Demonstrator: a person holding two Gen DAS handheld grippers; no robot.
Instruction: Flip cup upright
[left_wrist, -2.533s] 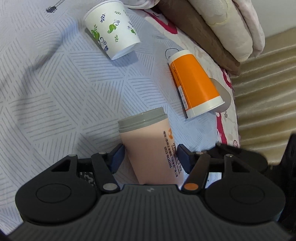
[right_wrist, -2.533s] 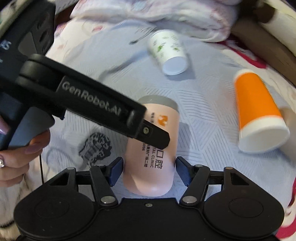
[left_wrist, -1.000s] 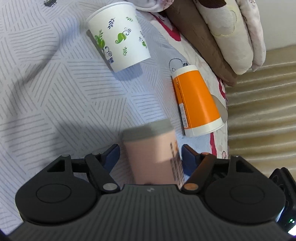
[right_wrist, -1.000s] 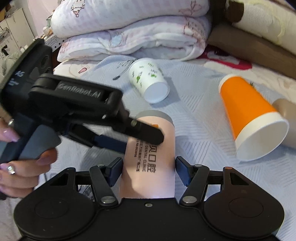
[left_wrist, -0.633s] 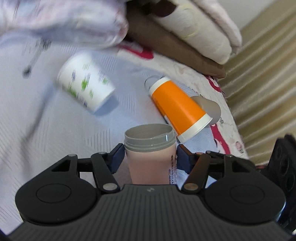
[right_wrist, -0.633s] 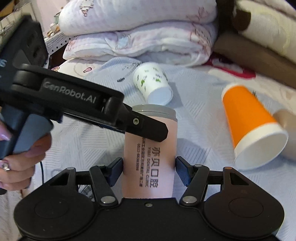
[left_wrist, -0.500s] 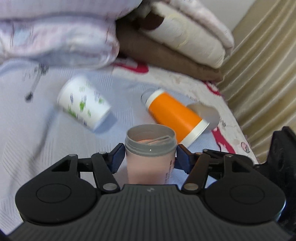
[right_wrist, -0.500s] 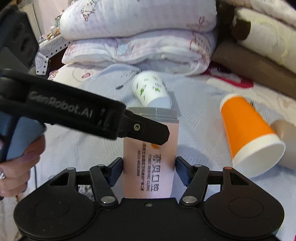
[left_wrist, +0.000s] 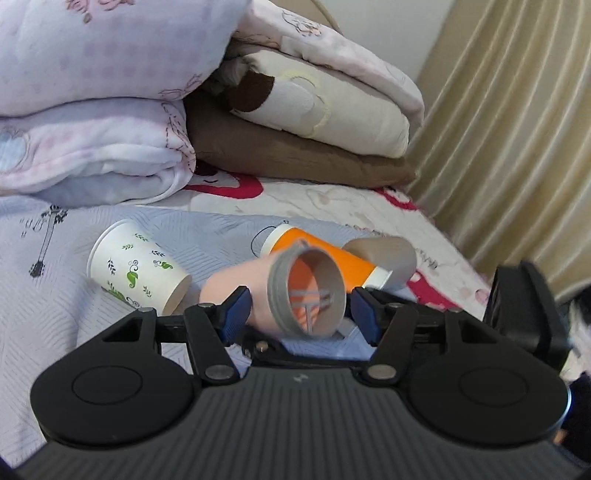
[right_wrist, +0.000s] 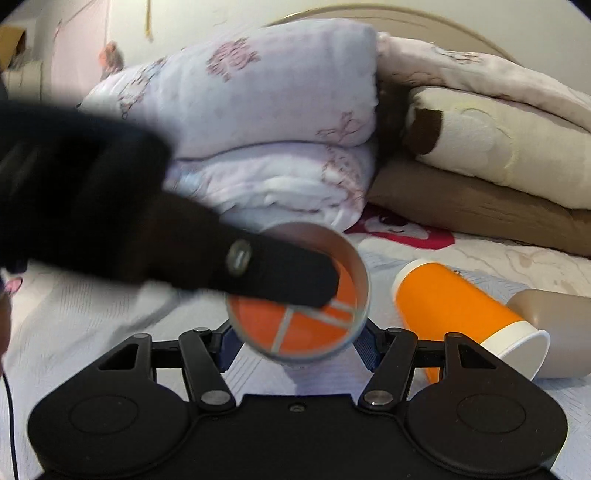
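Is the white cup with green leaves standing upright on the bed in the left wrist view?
No, the white cup with green leaves lies on its side on the bedspread, left of the pink cup.

Pink cup (left_wrist: 258, 291) now tipped, mouth apparently toward both grippers

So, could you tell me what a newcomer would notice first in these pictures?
The pink cup between both grippers, left and right, its grey open mouth turned toward the cameras. Behind it an orange cup and a leaf-print cup lie tipped on the bedspread, with folded blankets stacked beyond.
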